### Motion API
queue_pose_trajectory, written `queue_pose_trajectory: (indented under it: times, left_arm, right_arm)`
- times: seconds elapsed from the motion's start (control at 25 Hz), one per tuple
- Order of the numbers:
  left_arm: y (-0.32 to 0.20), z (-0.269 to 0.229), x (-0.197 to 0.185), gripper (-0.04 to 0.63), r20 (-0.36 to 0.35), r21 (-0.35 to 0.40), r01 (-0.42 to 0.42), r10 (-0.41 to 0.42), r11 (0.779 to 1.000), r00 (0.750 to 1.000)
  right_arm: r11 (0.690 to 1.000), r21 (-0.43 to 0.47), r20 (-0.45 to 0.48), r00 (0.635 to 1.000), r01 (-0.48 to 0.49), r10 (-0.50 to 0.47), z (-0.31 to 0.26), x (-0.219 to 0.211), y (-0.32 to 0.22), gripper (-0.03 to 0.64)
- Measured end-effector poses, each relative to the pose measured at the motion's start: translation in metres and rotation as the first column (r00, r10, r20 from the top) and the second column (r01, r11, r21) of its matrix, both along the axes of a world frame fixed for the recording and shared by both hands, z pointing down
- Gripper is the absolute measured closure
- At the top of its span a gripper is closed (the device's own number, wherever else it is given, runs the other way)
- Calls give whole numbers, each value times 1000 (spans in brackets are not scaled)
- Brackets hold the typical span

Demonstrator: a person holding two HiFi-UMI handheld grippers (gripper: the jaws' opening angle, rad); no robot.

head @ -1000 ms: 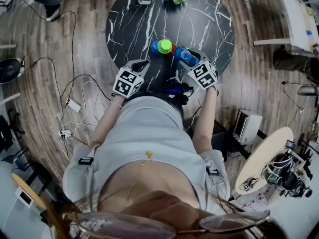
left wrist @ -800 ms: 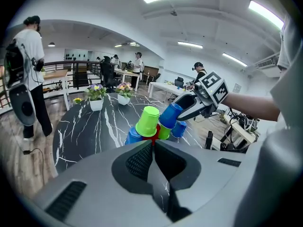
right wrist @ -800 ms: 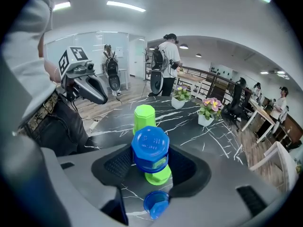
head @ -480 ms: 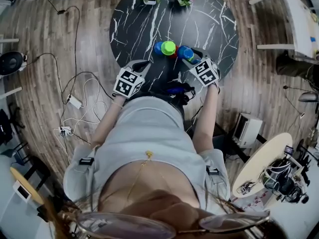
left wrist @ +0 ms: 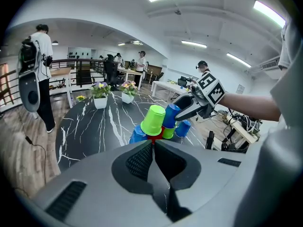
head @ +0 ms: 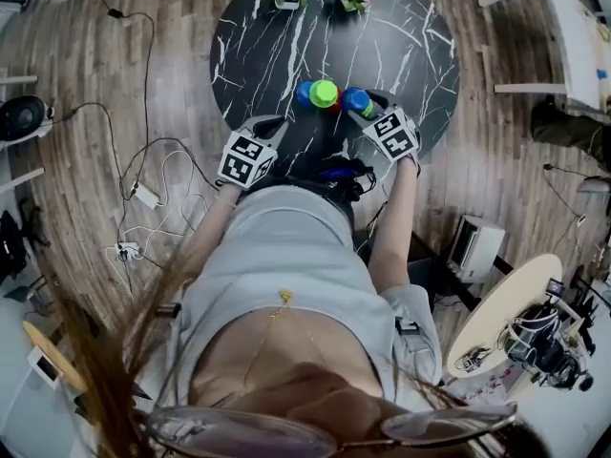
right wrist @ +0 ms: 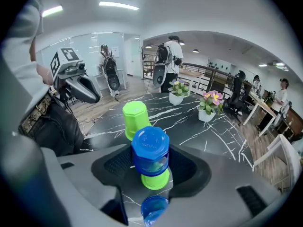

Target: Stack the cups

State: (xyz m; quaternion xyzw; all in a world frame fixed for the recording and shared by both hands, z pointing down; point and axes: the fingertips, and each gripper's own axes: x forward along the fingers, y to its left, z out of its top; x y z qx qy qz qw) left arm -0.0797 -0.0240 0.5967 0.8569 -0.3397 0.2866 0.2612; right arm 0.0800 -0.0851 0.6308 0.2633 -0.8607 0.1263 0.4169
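Stacking looks partly done and not finished, judging by how the cups sit near the front edge of the dark marbled table (head: pixel 286 36). An upturned green cup (left wrist: pixel 154 119) stands highest in the cluster and seems to rest on a red cup (left wrist: pixel 152 136), with a low blue cup (left wrist: pixel 137 135) just beside that; whether these are nested or only touching I cannot tell. The right tongs (right wrist: pixel 150 161) stand wide and are clamped on an upturned blue cup (right wrist: pixel 150 148), one pad on each side of its wall. That cup sits over the top of a smaller green cup (right wrist: pixel 156 178), whose lower part shows below it, so it seems only partly seated. A loose blue cup (right wrist: pixel 152 211) lies nearer the camera, open mouth showing, apart from the rest and not yet on any stack. What remains, as I read it, is settling the held cup fully down and then gathering in the loose one and the others. The left tongs (left wrist: pixel 154 145) are closed together with nothing between them, hanging just short of the cluster and touching no cup. In the head view both tongs flank the cups, the left one (head: pixel 273 124) slightly back and the right one (head: pixel 368 109) right at the blue cup.
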Motion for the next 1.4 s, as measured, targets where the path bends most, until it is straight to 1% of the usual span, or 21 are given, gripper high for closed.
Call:
queue_pose_trajectory:
  times: [0.2, 0.36, 0.8, 1.12, 1.4]
  left_arm:
    - [-1, -1, 1, 558, -3, -1, -3, 3, 1000, 1000]
    - [-3, -1, 1, 558, -2, 1, -7, 7, 1000, 1000]
    - [-7, -6, 6, 558, -21, 19, -13, 14, 1000, 1000]
    - [-5, -8, 11, 558, -24, 19, -33, 33, 999, 999]
    - [-7, -8, 13, 558, -24, 24, -44, 44, 999, 999]
  right_arm:
    - [1000, 7, 4, 1000, 3, -3, -2, 0, 1, 370]
    - [1000, 13, -2, 1000, 23, -23, 0, -1, 3, 344]
    - [999, 41, 31, 999, -8, 6, -7, 5, 5, 331]
    - [996, 63, 47, 997, -62, 59, -16, 19, 13, 331]
    - [984, 85, 58, 987, -154, 149, -19, 47, 14, 331]
